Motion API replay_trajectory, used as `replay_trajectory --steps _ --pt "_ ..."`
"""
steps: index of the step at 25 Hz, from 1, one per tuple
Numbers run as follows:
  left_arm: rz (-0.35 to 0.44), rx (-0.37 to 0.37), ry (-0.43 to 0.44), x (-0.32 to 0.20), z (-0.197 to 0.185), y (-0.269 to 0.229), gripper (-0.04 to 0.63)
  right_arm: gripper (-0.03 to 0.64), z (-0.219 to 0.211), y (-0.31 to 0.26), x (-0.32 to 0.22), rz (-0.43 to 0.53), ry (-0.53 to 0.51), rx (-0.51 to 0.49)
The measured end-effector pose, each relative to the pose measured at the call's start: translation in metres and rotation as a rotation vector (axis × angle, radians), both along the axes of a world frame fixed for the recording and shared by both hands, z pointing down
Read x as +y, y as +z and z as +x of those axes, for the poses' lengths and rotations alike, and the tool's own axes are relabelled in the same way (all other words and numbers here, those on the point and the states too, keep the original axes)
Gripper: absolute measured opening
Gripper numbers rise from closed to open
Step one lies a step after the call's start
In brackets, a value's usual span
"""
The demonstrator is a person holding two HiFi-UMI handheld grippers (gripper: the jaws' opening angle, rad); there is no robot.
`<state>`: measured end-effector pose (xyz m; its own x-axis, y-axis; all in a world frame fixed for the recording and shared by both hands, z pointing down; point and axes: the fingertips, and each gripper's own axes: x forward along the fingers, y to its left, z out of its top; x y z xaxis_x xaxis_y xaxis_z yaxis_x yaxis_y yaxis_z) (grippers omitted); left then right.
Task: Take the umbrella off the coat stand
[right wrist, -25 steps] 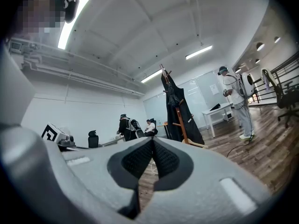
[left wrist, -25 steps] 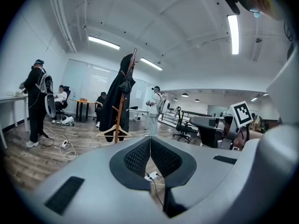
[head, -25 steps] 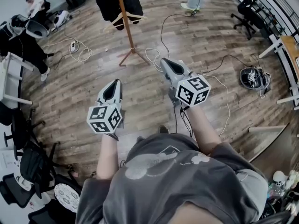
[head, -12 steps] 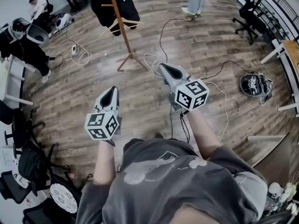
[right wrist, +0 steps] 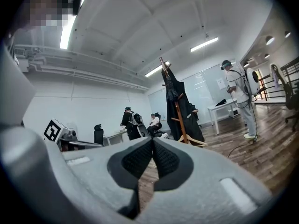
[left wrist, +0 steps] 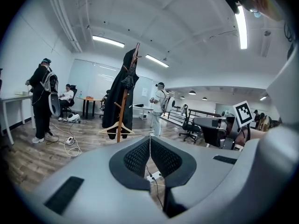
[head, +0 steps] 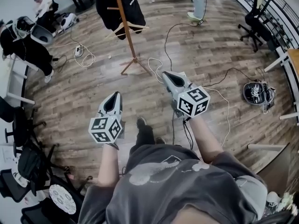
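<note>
Head view: the coat stand (head: 128,31) rises from the wood floor (head: 84,97) at 12 o'clock of my position, well apart from both grippers. A dark coat (head: 108,3) hangs over its upper part, with a wooden hanger (head: 131,28) lower on the pole.

In the left gripper view, a dark, folded, ruffled shape hangs near the top of the pole against the coat. I read it as the umbrella (left wrist: 127,81), though it is hard to separate from the cloth. In the head view I cannot tell it from the coat.

Left gripper (head: 115,94): at 7 o'clock of the stand's foot. Jaws fully together, nothing between them, confirmed in its own view (left wrist: 150,137).

Right gripper (head: 165,73): at 4 o'clock of the stand's foot, nearer to it than the left. Its own view (right wrist: 152,141) shows the jaws meeting at the tips, with nothing held.

A cable (head: 159,63) lies in loops between the right gripper and the stand's foot. A person in dark clothing (head: 28,43) stands at 10 o'clock and another person (head: 198,1) at 1 o'clock.
</note>
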<state>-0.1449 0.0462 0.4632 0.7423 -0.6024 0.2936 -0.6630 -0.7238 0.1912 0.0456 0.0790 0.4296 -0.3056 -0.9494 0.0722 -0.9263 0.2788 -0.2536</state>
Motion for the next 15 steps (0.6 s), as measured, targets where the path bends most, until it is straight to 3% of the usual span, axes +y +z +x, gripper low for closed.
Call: replay_trajectory --steps 15 --pt "0.001 0.039 0.093 -0.136 0.032 0.0 0.009 -0.002 0.023 -0.012 -0.124 -0.012 0.091 0.033"
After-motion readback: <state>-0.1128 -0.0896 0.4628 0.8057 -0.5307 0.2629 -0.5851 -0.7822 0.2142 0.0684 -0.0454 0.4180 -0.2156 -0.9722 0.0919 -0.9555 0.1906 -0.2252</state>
